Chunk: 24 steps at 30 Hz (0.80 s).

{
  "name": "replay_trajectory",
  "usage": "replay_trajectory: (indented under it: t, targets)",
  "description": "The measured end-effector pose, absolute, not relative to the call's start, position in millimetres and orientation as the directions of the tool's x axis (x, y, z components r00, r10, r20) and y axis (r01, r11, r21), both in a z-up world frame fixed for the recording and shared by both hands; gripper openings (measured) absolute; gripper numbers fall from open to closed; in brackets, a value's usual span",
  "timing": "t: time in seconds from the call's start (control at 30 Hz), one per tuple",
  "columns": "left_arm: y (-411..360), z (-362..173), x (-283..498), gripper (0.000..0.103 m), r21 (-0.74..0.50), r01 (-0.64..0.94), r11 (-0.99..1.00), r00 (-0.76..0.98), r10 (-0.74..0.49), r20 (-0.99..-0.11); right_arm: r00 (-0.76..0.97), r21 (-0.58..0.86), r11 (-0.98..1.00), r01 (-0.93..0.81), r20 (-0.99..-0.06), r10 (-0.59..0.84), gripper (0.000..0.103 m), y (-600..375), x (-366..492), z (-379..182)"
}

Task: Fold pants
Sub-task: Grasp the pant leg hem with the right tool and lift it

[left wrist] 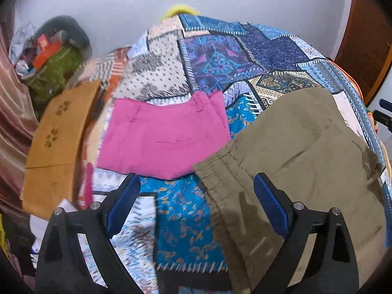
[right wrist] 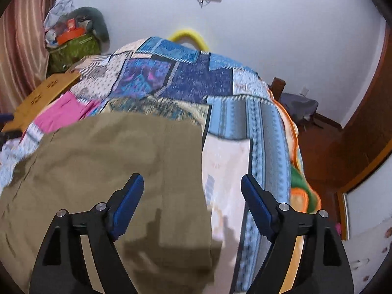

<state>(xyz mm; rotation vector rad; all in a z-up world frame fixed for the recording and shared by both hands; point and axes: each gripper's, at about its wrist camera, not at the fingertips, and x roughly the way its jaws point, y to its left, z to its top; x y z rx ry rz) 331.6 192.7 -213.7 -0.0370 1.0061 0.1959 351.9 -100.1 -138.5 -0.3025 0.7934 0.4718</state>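
Observation:
Olive-khaki pants (left wrist: 306,161) lie on a patchwork bedspread (left wrist: 232,54), their elastic waistband toward the left wrist camera. My left gripper (left wrist: 196,186) is open and empty, hovering above the waistband edge; its right finger (left wrist: 269,203) is over the khaki cloth. In the right wrist view the same pants (right wrist: 110,156) fill the lower left, their right edge running down the middle. My right gripper (right wrist: 192,186) is open and empty, straddling that edge above the bedspread (right wrist: 245,122).
Folded pink pants (left wrist: 164,137) lie on the bed left of the khaki ones. A cardboard box (left wrist: 58,132) stands at the bed's left edge. Cluttered bags (right wrist: 73,41) sit in the far left corner. A wooden door (right wrist: 362,127) and floor lie to the right.

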Motion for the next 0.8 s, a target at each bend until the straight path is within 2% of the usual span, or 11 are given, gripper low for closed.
replay_trajectory:
  t: [0.3,0.37,0.47,0.57,0.67,0.73,0.8]
  targets:
    - [211,-267,373,0.095,-0.004,-0.211,0.977,0.435,0.09,-0.896,0.558,-0.092,0.87,-0.485,-0.798,0.228,0.079,-65,430,-188]
    - [217,-275,377,0.095,-0.068,-0.22,0.973,0.427,0.034,-0.903,0.542,-0.086,0.866,-0.492,-0.809,0.228,0.079,-57,443,-201]
    - [224,-285,379,0.089,-0.163,-0.234,0.958,0.415,-0.053,-0.908,0.504,-0.046,0.871,-0.488,-0.83,0.239,0.077,-48,460,-217]
    - [227,-293,380,0.078,-0.244,-0.24,0.94,0.41,-0.13,-0.903,0.484,0.024,0.875,-0.483,-0.825,0.29,0.074,-46,468,-223]
    - [224,-294,380,0.062,-0.296,-0.23,0.927,0.416,-0.181,-0.891,0.466,0.124,0.875,-0.468,-0.806,0.364,0.061,-51,472,-224]
    - [218,-289,380,0.06,-0.264,-0.219,0.939,0.422,-0.153,-0.894,0.478,0.118,0.871,-0.476,-0.797,0.369,0.034,-50,470,-223]
    - [208,-283,379,0.056,-0.193,-0.197,0.961,0.432,-0.092,-0.897,0.493,0.104,0.878,-0.467,-0.794,0.356,0.016,-47,469,-220]
